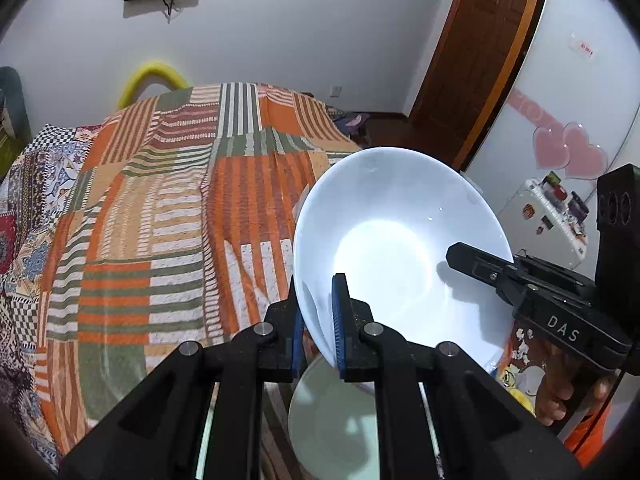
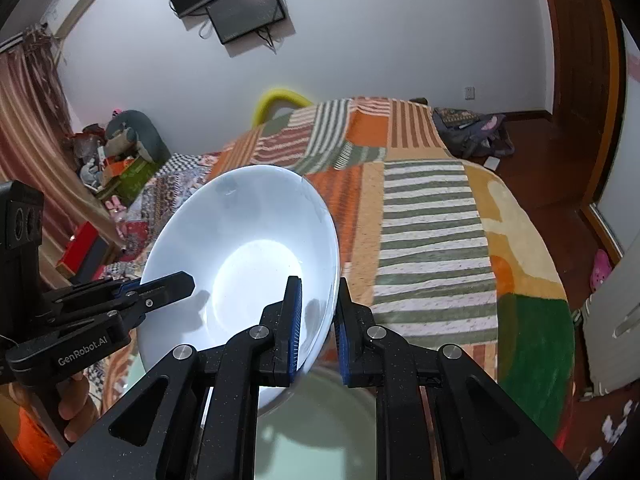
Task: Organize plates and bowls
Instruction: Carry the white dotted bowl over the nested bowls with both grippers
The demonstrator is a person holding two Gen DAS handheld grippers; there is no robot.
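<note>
The left gripper (image 1: 318,322) is clenched on the rim of a white bowl (image 1: 396,248), one blue-padded finger inside the bowl and the other outside against its wall. The right gripper (image 2: 318,320) grasps the same white bowl (image 2: 244,256) at the opposite side of the rim in just the same way, one blue pad inside and one out, so the bowl hangs between the two of them, tilted with its hollow turned toward the cameras. From the left wrist camera the right gripper (image 1: 472,262) reaches in over the far rim, with the person's hand (image 1: 560,396) wrapped round its handle below; from the right wrist camera the left gripper (image 2: 168,286) comes in from the side the same way, its handle held by fingers (image 2: 74,404). Directly beneath the lifted bowl sits a pale green plate (image 1: 332,420), its round face showing between the gripper arms, and it shows again as a pale green plate (image 2: 320,424) under the right gripper; the bowl is held clear above it, though I cannot tell how close its base comes. Behind all this lies a bed covered with an orange, green and white striped patchwork blanket (image 1: 160,220), a yellow hoop-shaped thing (image 1: 150,78) at its far end. A dark screen (image 2: 244,12) hangs on the white wall, and a brown wooden door (image 1: 480,48) stands off to the right.
</note>
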